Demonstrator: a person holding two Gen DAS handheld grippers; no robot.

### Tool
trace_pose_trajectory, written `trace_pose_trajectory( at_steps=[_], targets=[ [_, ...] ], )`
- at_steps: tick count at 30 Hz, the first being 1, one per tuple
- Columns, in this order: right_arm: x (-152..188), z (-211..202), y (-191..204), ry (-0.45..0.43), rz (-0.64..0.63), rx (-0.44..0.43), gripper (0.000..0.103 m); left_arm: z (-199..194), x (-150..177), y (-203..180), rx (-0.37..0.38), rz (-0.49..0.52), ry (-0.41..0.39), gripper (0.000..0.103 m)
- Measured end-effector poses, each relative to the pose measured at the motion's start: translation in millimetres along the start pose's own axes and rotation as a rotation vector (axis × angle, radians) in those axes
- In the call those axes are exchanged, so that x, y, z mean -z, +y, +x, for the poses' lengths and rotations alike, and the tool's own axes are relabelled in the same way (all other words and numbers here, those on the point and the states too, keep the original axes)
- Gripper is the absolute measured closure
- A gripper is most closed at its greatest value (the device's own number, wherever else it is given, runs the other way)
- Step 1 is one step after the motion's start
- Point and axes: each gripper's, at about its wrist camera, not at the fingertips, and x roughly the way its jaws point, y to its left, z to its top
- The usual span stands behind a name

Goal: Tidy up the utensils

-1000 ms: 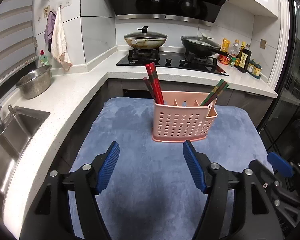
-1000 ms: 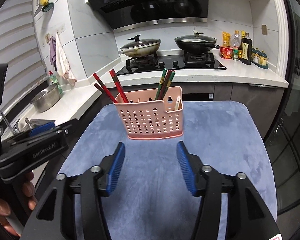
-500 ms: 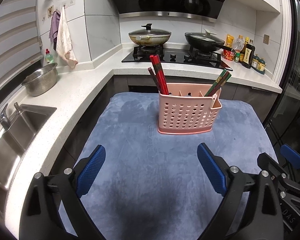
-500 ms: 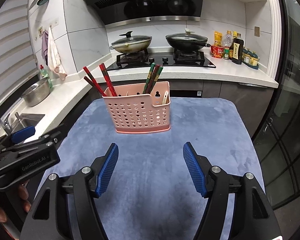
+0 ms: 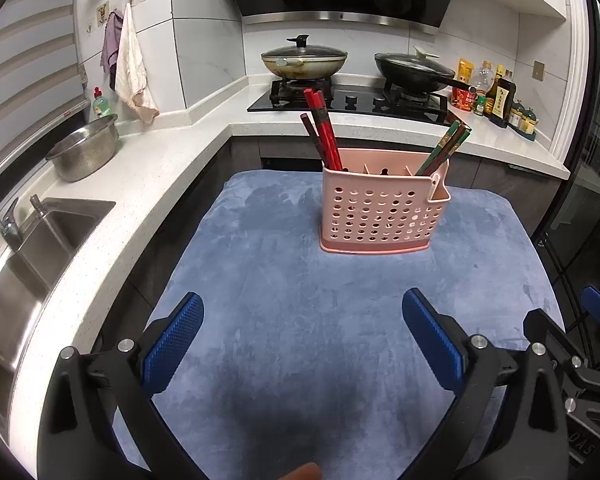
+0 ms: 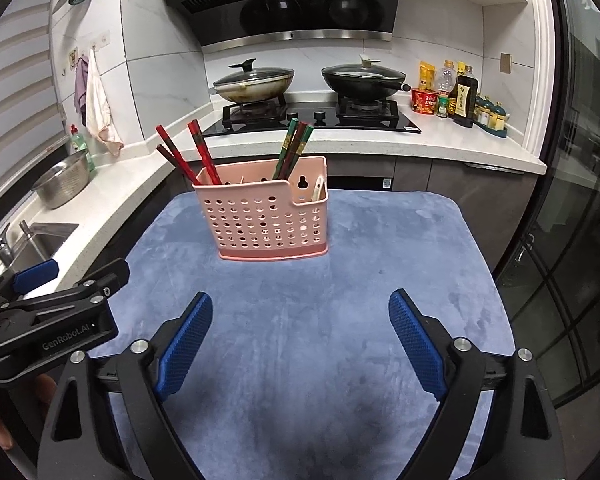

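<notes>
A pink perforated utensil basket [image 5: 382, 210] stands upright on the blue-grey mat [image 5: 300, 320]; it also shows in the right wrist view [image 6: 268, 220]. Red chopsticks [image 5: 324, 132] lean in its left compartment and green-brown chopsticks [image 5: 444, 148] in its right one. A pale utensil [image 6: 317, 189] sits in the right end pocket. My left gripper [image 5: 302, 340] is open and empty, well short of the basket. My right gripper [image 6: 300, 338] is open and empty too, at the same distance. The left gripper's body [image 6: 52, 320] shows at the right view's left edge.
White counter [image 5: 140, 168] runs left of the mat with a sink [image 5: 28, 248] and a steel colander bowl [image 5: 86, 148]. Behind the basket is a hob with two lidded pans [image 5: 304, 60]. Sauce bottles [image 5: 496, 96] stand at back right. A glass door [image 6: 580, 240] is on the right.
Both grippers have drawn back from the basket and their jaws have opened wider. The basket and chopsticks have not moved.
</notes>
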Motion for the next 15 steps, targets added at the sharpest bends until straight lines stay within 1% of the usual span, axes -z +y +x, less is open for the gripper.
trace_pose_trajectory(
  at_steps=[2,3,15],
  targets=[
    [1.3,0.9,0.2,0.003,0.002,0.004,0.005,0.7,0.3,0.9,-0.003,-0.002,0.002,0.007],
    [2.0,1.2,-0.1,0.004,0.005,0.003,0.007,0.8,0.5,1.1,-0.004,-0.002,0.003,0.007],
    [3.9,3.2,-4.9,0.011,0.024,0.028,0.007,2.4,1.8,1.3,-0.021,0.0,0.006,0.007]
  ],
)
